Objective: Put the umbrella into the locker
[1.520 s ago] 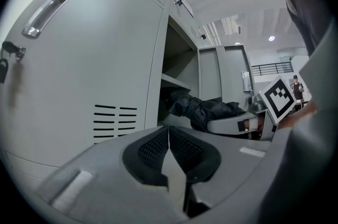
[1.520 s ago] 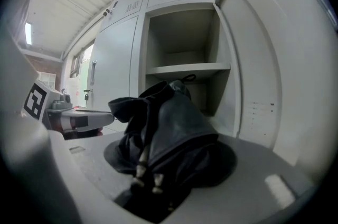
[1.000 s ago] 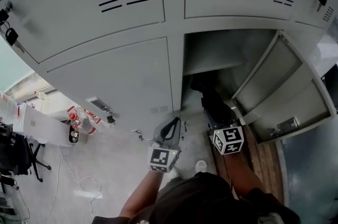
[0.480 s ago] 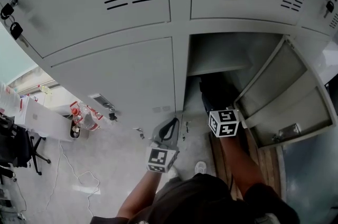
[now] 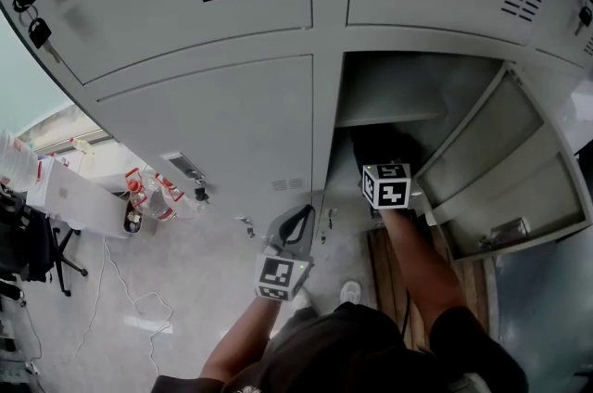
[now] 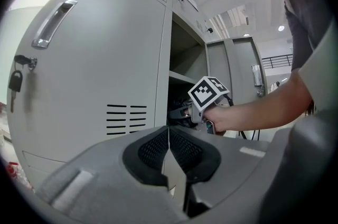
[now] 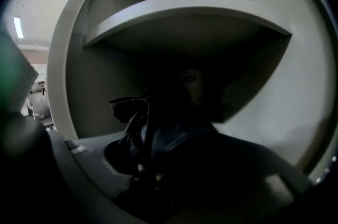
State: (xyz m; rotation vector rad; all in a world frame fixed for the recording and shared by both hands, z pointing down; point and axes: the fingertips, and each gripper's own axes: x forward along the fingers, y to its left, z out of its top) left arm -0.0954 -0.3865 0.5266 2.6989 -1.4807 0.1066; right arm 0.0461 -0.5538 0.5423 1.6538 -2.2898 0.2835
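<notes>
Right claw [image 7: 153, 165] pinches the umbrella [image 7: 158, 112] inside the locker [image 5: 408, 85]. Left claw [image 6: 169, 150] is pressed together, empty. The fabric looks soft, light and floppy, so the stiff shaft is likely the best hold.

Dark folded umbrella [image 7: 158, 125], inside open locker [image 5: 408, 85]

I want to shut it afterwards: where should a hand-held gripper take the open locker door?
Probably pinch the locker door by its thin free edge beside the latch, coming from the room side: it stands swung outward, that edge nearest.
</notes>
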